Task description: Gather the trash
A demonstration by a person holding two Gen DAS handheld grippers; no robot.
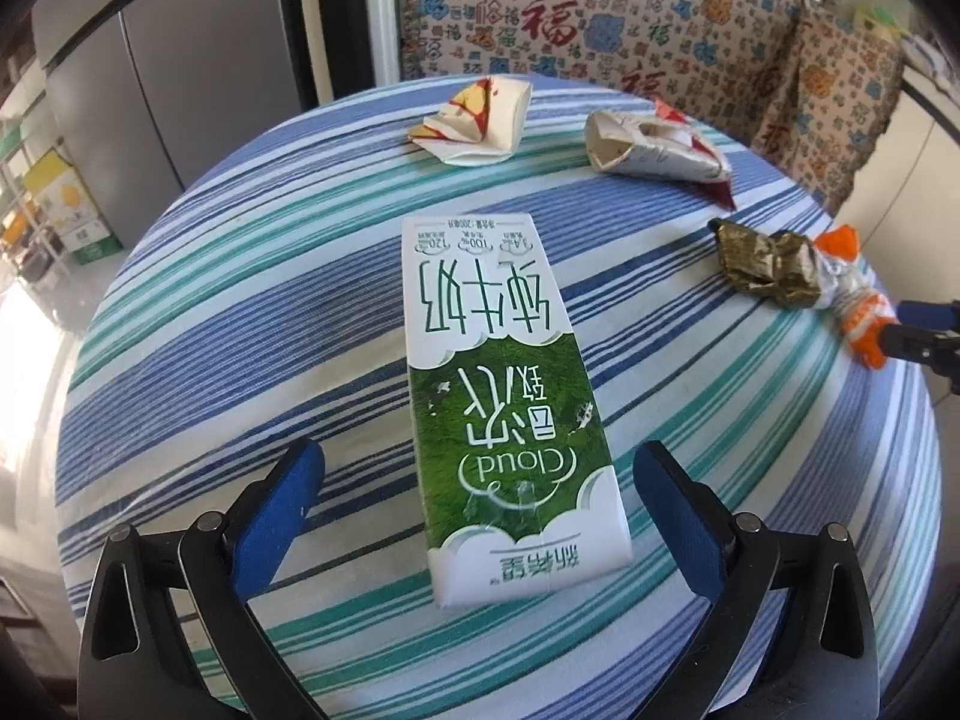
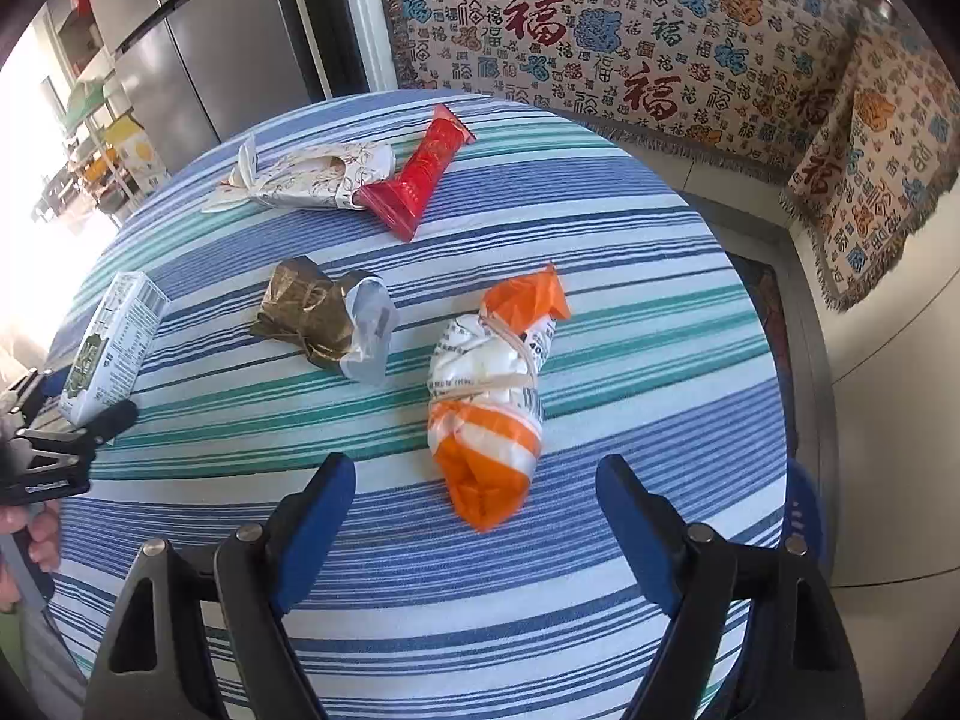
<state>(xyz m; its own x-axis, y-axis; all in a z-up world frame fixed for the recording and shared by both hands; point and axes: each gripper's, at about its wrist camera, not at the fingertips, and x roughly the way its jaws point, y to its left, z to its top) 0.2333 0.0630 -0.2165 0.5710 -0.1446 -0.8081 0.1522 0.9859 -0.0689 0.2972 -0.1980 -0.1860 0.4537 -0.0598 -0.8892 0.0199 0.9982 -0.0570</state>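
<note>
A green and white milk carton point(image 1: 498, 372) lies flat on the striped round table point(image 1: 180, 360). My left gripper point(image 1: 480, 480) stands open with the carton's near end between its blue pads, which stay clear of it. In the right wrist view an orange and white bag bundle point(image 2: 486, 396) tied with rubber bands lies in front of my right gripper point(image 2: 474, 465). That gripper is open, and the bundle's near end reaches between its fingertips without touching them. The carton point(image 2: 114, 348) and the left gripper point(image 2: 72, 402) show at the left edge.
More trash lies on the cloth: a gold wrapper point(image 2: 324, 318), a red wrapper point(image 2: 426, 174), a patterned paper packet point(image 2: 312, 177) and a crumpled cup point(image 1: 474, 120). A patterned sofa cover point(image 2: 600, 30) and a steel fridge point(image 2: 210, 60) stand behind. A hand point(image 2: 36, 534) shows at left.
</note>
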